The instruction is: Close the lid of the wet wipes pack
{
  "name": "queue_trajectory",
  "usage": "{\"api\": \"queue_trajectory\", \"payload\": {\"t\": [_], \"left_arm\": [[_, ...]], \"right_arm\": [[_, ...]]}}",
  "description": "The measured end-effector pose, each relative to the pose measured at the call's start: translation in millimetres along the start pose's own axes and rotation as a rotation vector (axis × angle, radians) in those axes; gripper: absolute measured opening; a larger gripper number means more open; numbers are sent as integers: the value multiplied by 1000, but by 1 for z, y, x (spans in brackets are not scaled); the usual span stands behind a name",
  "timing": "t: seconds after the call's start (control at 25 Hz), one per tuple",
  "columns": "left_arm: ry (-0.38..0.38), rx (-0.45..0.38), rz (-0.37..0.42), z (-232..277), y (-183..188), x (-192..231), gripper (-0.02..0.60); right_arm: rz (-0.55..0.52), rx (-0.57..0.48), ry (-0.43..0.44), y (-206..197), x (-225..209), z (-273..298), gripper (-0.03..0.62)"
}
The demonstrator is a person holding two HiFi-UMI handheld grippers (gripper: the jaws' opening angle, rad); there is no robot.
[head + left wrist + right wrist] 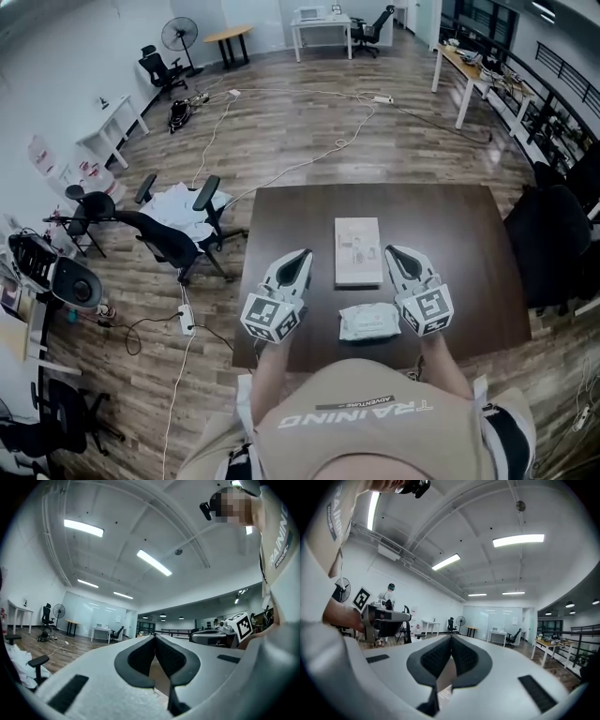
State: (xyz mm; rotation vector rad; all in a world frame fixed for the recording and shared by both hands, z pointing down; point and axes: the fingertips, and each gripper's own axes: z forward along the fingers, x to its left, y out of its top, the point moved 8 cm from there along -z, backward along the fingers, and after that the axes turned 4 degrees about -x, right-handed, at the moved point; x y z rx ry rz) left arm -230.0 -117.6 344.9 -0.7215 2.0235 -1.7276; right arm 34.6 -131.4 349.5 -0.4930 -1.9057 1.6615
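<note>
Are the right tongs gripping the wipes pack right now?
No, the right tongs are shut on nothing, and the wipes pack lies on the table.

Your right gripper [451, 639] points out across a big room. Its jaws are pressed together with nothing between them. Your left gripper [384, 617] is off to the left, with its marker cube [361, 599] on top. A fan [461, 619] stands far back by some desks.

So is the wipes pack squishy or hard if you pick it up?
Probably squishy: the wipes pack looks like a soft, crinkled pouch, so it may sag when lifted. It lies flat on the table, so a push would likely slide it, not roll it.
</note>
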Motion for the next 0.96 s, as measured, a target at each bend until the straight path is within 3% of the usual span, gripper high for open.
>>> {"api": "queue_trajectory", "payload": {"t": [0.4, 0.96], "left_arm": [[-21, 34, -55, 2, -24, -3, 9], [-39, 95, -97, 15, -55, -7, 9]], "right_arm": [[52, 68, 34, -21, 6, -5, 14], [102, 125, 12, -55, -5, -12, 14]]}}
